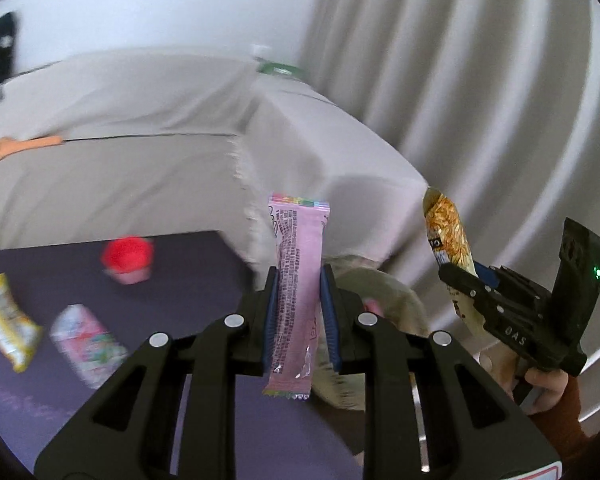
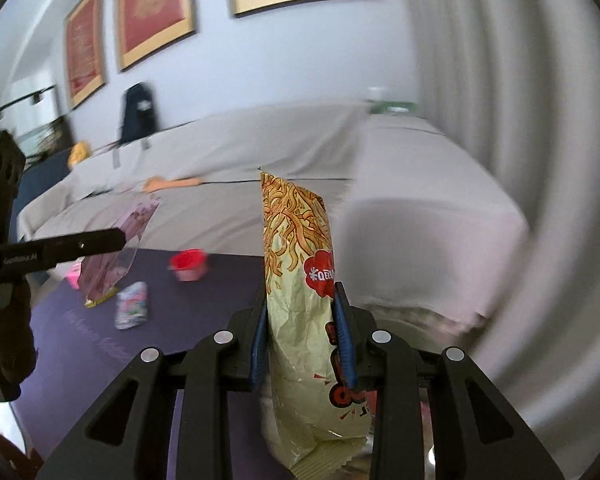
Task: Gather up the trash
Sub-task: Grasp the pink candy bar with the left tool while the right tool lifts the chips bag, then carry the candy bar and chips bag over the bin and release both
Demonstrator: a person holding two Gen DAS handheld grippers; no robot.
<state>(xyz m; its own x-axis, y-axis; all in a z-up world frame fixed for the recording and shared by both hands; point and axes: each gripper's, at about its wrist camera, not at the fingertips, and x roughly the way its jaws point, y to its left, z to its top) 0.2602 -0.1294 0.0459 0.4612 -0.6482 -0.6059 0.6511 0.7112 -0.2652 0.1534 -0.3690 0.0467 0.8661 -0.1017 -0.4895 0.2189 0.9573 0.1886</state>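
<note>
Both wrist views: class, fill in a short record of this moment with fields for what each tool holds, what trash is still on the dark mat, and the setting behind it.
left tool: shut on pink wrapper, held upright
right tool: shut on noodle snack bag, held upright
dark mat: still holds red cup, yellow packet, floral packet
background: grey covered sofa, white curtain, framed pictures
image quality: blurred by motion

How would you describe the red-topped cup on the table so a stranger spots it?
Start at the dark purple table before the grey-covered sofa. Near its far edge stands a small pink cup with a bright red top; the flat snack packets nearby are the only neighbours.
</note>
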